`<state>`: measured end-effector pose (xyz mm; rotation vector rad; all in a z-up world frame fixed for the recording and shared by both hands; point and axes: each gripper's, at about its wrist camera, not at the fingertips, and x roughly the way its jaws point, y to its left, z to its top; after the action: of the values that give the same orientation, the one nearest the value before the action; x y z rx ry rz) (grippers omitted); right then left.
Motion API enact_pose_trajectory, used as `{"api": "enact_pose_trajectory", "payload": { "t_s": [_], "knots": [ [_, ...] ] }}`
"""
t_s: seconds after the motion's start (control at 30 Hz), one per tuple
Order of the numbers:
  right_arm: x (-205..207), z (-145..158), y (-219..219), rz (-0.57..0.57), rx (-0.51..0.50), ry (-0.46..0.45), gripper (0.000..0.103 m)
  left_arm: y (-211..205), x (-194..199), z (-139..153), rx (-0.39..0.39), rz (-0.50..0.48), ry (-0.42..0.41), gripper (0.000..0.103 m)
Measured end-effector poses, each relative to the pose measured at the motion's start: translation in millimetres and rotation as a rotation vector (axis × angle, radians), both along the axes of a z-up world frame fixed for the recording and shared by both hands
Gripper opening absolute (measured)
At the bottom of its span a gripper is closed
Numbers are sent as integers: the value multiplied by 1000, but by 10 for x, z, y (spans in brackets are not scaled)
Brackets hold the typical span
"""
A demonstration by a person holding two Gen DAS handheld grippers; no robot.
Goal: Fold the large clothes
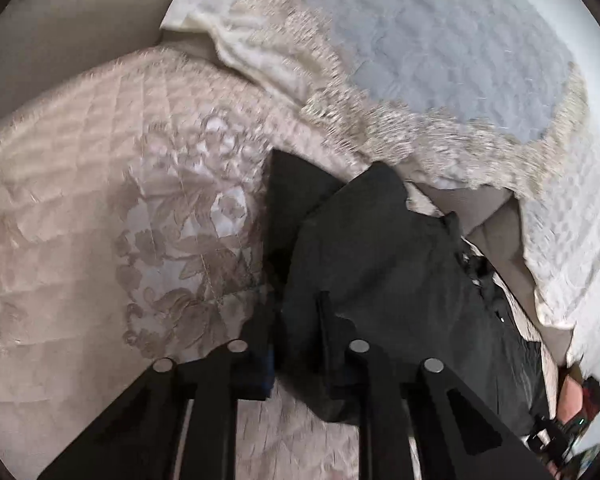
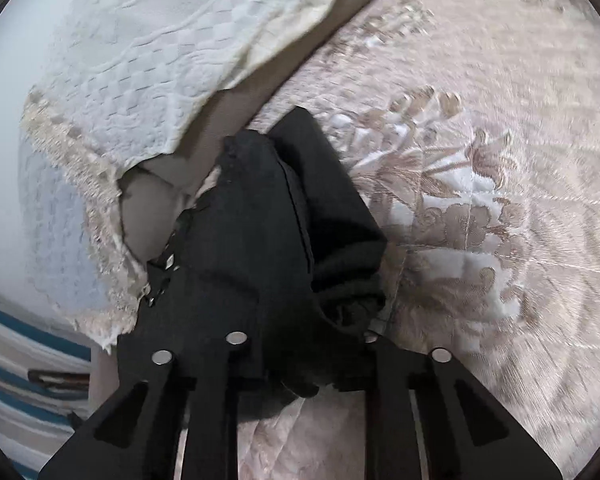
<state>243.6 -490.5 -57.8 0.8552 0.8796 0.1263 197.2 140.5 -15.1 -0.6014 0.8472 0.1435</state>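
The surface is a bed under a pale pink quilted bedspread with a woven floral medallion; a white textured coverlet with a beige lace border lies bunched across it from twelve to three o'clock in my left view.

Task item: a dark charcoal cloth garment lies on the bedspread at the centre of both views, running from my tongs toward twelve o'clock. In the right view it shows a stitched seam and a rolled bundle at three o'clock of its middle.

Tongs: my left gripper stands with jaws drawn close and dark cloth between them; I judge it clamped on the garment's near edge. My right gripper is likewise narrowed, its fingertips buried in the fabric; I judge it clamped on the garment.

Progress: the garment is gathered into a narrow, lumpy heap with layers overlapping, not a flat rectangle. I judge folding begun but unfinished; squaring the layers and smoothing the bundle remain.

Surroundings and obstructions: the lace-edged coverlet sits just beside the garment's far end at one o'clock and could snag or be dragged. A hand with dark equipment shows at four o'clock in the left view. A blue-and-white striped fabric lies at eight o'clock in the right view, well apart.
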Motion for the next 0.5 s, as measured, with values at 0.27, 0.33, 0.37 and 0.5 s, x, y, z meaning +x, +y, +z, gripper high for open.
{"api": "enact_pose_trajectory", "payload": {
  "t_s": [0.27,0.33,0.37,0.5],
  "knots": [
    [-749,346,-29,33,-19,0,17,-16,-912,385,11,-54,-56,10],
    [-978,342,-60,32,-17,21,17,-21,-1174,382,13,-54,-47,8],
    [-1114,326,-82,30,-18,35,17,-24,-1329,360,16,-53,-36,8],
    [-1554,260,-193,4,-15,73,17,-19,-1804,228,14,-45,7,3]
  ]
}}
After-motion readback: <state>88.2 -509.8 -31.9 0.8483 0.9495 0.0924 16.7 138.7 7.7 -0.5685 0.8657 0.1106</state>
